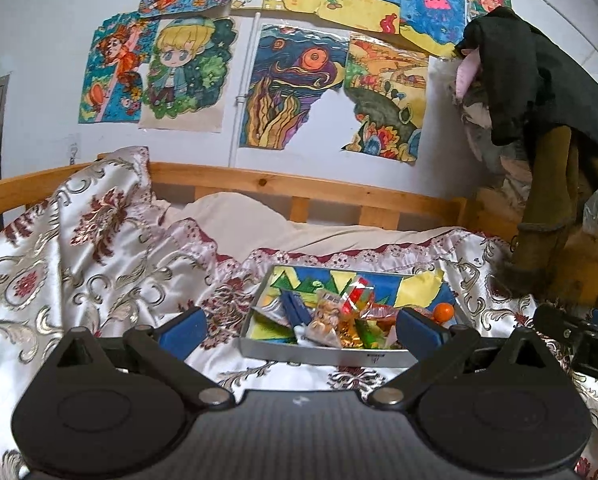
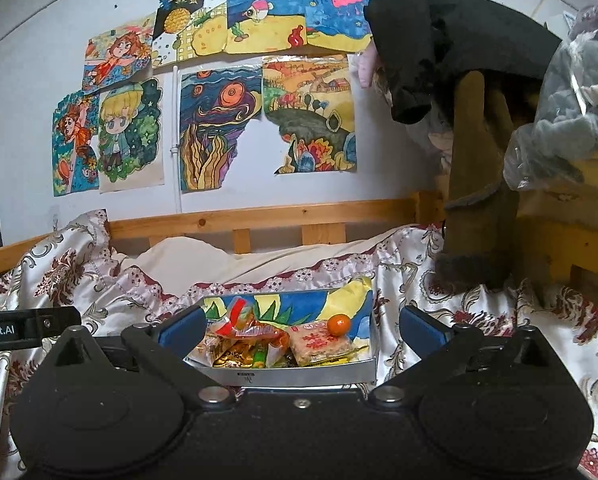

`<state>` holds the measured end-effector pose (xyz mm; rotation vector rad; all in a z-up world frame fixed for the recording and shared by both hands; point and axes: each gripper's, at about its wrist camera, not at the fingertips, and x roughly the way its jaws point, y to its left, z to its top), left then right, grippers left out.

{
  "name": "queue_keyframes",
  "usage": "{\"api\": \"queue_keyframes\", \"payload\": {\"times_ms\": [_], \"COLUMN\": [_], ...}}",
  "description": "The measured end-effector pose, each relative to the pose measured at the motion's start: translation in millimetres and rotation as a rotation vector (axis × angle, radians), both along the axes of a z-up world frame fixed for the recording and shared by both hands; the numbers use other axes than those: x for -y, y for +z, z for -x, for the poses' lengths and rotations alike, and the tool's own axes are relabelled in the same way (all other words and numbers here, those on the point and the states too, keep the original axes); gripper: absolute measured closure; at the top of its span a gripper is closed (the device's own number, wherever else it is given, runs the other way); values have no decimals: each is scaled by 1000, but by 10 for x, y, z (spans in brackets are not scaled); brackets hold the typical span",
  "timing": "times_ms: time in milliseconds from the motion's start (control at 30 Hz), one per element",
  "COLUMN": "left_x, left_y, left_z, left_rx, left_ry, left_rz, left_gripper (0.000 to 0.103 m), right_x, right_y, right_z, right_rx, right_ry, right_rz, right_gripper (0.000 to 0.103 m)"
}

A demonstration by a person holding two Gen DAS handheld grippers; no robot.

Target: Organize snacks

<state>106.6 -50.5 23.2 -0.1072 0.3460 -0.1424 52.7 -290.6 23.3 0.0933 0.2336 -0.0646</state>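
Note:
A shallow grey box (image 1: 323, 353) (image 2: 295, 376) lined with a coloured drawing lies on the bed and holds several wrapped snacks. Among them are a small orange fruit (image 1: 444, 312) (image 2: 338, 325), a red-and-white wafer pack (image 2: 321, 342), a red crinkly packet (image 2: 255, 330) and a blue packet (image 1: 295, 308). My left gripper (image 1: 299, 330) is open and empty, just in front of the box. My right gripper (image 2: 299, 330) is open and empty, its jaws straddling the box's near edge.
The bed has a glossy floral cover (image 1: 99, 264) and a wooden headboard (image 1: 299, 188) against a wall of drawings. Dark clothes hang on a stand (image 1: 539, 100) at the right, with a plastic bag of clothes (image 2: 571, 120). The other gripper shows at each view's edge.

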Motion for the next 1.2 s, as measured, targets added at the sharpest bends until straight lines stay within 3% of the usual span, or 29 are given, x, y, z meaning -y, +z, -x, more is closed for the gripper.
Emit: {"api": "queue_keyframes", "payload": {"times_ms": [233,567,900,1200], "left_x": [-43,-114,-220,-232], "left_y": [-44,-144,-193,-216], "left_z": [191,414,475,469], "left_rx": [-38,-101,-133,-139], "left_ry": [28,60,95,99], "left_rz": [-59,-90,-65,-68], "left_gripper": [0,0,0,0], "right_x": [-11,-177,-226,-327], "right_y": [-15,-55,-115,-178], "right_z": [179,385,458,415], "right_rx": [-29,-61,-126,-172], "right_ry": [21,28,13,27], "right_rz": [-67,-45,-74,-24], "right_gripper": [1,1,1,1]}}
